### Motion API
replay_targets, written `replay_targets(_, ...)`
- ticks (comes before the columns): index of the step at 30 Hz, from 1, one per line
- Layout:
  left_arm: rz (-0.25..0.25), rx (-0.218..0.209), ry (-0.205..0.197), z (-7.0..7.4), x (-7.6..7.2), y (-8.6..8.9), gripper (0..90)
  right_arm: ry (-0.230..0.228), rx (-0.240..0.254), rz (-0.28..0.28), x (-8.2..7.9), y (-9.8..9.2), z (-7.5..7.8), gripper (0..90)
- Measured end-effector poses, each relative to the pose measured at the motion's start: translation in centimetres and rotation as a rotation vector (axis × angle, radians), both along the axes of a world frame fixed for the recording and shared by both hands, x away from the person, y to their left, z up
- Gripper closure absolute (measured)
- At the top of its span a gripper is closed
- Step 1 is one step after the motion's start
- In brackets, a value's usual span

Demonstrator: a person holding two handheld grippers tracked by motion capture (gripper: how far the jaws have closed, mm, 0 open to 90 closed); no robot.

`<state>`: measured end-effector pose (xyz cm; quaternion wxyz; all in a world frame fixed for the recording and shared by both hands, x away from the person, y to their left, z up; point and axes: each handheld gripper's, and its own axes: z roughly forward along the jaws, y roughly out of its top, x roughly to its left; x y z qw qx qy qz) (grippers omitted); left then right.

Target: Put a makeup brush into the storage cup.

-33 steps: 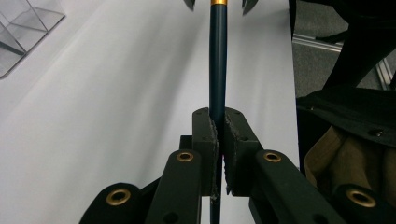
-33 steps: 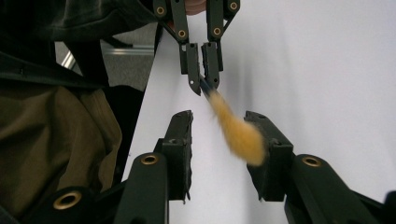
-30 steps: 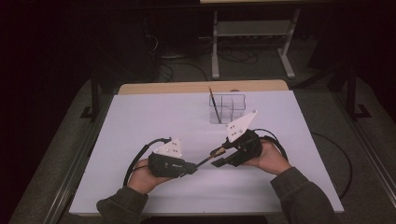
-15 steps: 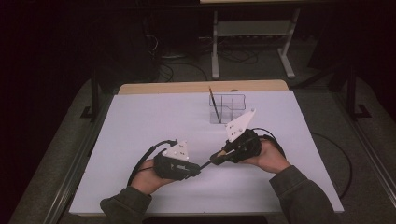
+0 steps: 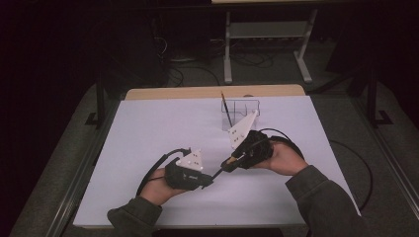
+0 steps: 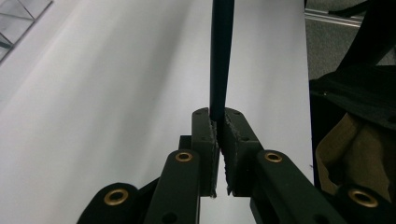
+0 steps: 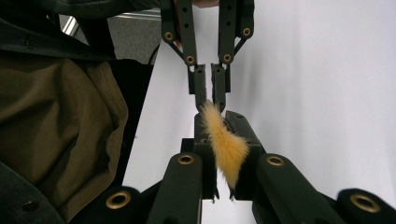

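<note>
A thin brush spans the short gap between my two grippers over the white sheet. My left gripper has just closed its jaws on the dark shaft, which runs straight out from the pads; the left gripper is shut on it. The brush's yellow bristles lie between the jaws of my right gripper, which is shut on them. My right gripper points down-left, tip to tip with the left gripper.
A clear plastic organizer stands behind the right hand, with another thin brush upright in it. A white sheet covers the table, with a wooden edge at the back. Cables trail off the right side.
The right hand has lifted a little with the brush's bristle end. The left hand has shifted slightly right, and the two gripper tips now meet at the brush.
</note>
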<state>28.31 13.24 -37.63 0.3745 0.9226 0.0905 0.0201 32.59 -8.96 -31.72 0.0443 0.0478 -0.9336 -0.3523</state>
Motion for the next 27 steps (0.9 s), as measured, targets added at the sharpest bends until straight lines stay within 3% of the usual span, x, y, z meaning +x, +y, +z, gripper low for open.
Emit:
replay_targets(4, 0.012, -0.009, -0.011, 0.0, 0.1, 0.1, 84.4, -0.005, 0.018, -0.018, 0.0, 0.0, 0.0, 82.3)
replay_targets(9, 0.03, -0.056, -0.003, 0.0, 0.3, 0.3, 84.6, 0.017, 0.096, -0.071, 0.1, -0.7, -0.7, 67.8)
replay_targets(16, 0.058, -0.097, 0.006, 0.1, 0.6, 0.5, 84.7, 0.039, 0.155, -0.126, 0.1, -1.4, -2.6, 67.2)
replay_targets(23, 0.074, -0.123, 0.02, -0.2, 0.8, 0.3, 84.6, 0.015, 0.197, -0.137, 0.2, -1.5, -2.5, 68.7)
replay_targets(27, 0.086, -0.137, 0.022, -0.2, 0.8, 0.2, 84.7, 0.034, 0.215, -0.157, 0.2, -1.6, -2.4, 70.0)
